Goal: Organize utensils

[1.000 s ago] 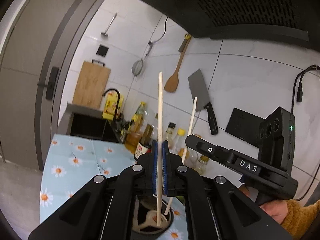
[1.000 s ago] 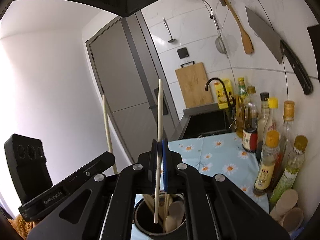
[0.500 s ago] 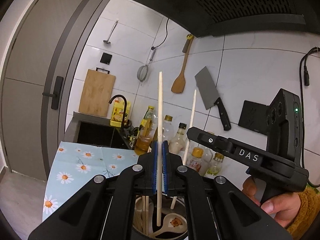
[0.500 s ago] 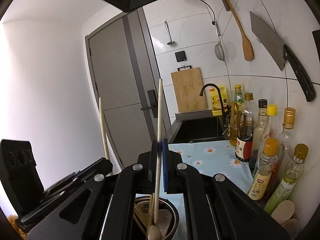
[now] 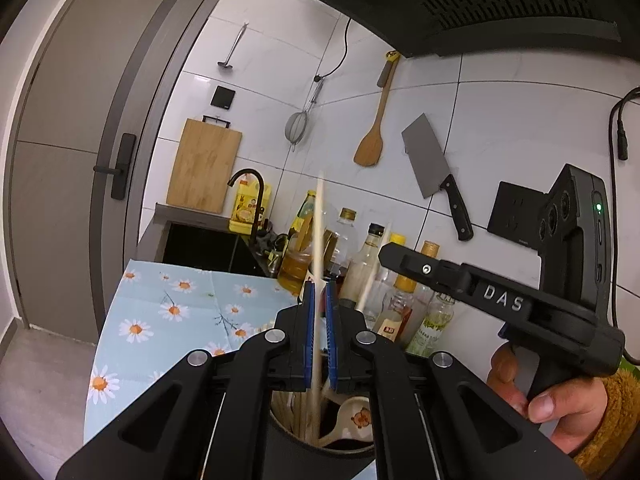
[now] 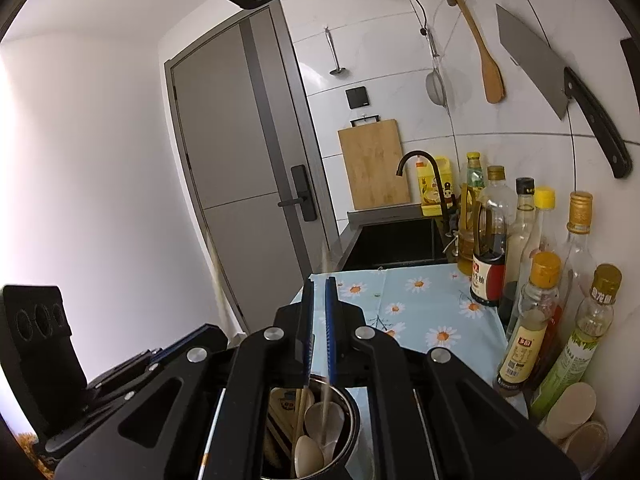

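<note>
Both grippers hover over a dark round utensil holder (image 5: 320,450) that holds spoons and chopsticks; it also shows in the right wrist view (image 6: 352,408). My left gripper (image 5: 319,300) is slightly open; a pale chopstick (image 5: 318,248) stands blurred and loose between its blue pads, its lower end in the holder. My right gripper (image 6: 319,292) is slightly open too, and its chopstick (image 6: 326,360) is a blurred streak dropping into the holder. The right gripper's body (image 5: 500,304) and hand sit to the right in the left wrist view.
A row of oil and sauce bottles (image 6: 532,312) stands along the tiled wall on the right. A daisy-print cloth (image 5: 172,312) covers the counter. A black sink and faucet (image 6: 420,216) lie behind. A cleaver (image 5: 436,176), a wooden spatula and a strainer hang on the wall.
Both grippers have opened and let go of their chopsticks, which have slid down into the holder. Both grippers have lowered toward the holder.
</note>
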Demonstrator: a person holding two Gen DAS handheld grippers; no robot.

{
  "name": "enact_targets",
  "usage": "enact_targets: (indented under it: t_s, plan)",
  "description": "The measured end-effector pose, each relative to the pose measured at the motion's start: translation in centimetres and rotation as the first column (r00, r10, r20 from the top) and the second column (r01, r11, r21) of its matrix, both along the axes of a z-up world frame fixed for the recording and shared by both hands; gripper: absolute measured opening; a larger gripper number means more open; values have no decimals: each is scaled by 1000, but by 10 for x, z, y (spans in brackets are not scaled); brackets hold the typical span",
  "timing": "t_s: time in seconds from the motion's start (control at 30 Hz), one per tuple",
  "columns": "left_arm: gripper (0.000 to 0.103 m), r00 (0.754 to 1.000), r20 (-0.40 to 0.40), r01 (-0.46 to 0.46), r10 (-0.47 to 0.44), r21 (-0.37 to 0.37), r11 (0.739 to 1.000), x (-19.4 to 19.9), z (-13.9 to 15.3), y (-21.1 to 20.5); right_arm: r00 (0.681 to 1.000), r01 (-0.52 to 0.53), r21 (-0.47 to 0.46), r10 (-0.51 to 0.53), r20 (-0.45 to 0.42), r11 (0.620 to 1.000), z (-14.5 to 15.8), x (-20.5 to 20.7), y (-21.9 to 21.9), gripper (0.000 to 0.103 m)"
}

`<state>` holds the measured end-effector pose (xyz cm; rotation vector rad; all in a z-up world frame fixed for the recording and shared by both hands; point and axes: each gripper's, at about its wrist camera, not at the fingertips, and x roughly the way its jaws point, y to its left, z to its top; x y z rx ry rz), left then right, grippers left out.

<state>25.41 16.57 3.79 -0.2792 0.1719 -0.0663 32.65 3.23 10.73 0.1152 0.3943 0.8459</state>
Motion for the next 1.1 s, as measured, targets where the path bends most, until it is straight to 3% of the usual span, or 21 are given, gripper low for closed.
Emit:
enact_targets:
  t_s: [0.33,0.37,0.4,0.5,0.67,0.77,0.93,1.1]
  plan:
    - [5,1000,-14,-6,6,1,1000,-7,3,-1,1000,1,3,-1,-24,1000,1,-7,-8,18]
    - [7,1000,-15,-10,10,5,1000,-10,4,-2,1000,-1,0,1,-27,1000,1,-8,-10,19]
    - [15,1000,-18,-10,10,6,1000,-11,5,-2,1000,-1,-2,1,-29,1000,1,-9,-11,22]
    - [16,999,-50,7,-6,18,1000,-16,8,-6,999,4,-4,-4,-41,1000,1,-15,-17,28]
    - [17,998,-63,5,-2,43,999,-32,12,-15,998,1,-2,-1,-63,1000,0,-28,-30,29]
    - [28,997,-72,2,3,57,998,-42,15,-23,997,0,4,0,-74,1000,1,-36,-41,33]
    - [31,997,-80,-2,11,112,994,-62,21,-41,996,-11,3,12,-84,1000,3,-53,-62,42]
    - [48,993,-108,-25,36,101,995,-81,24,-54,995,-29,-3,29,-96,1000,3,-70,-84,56]
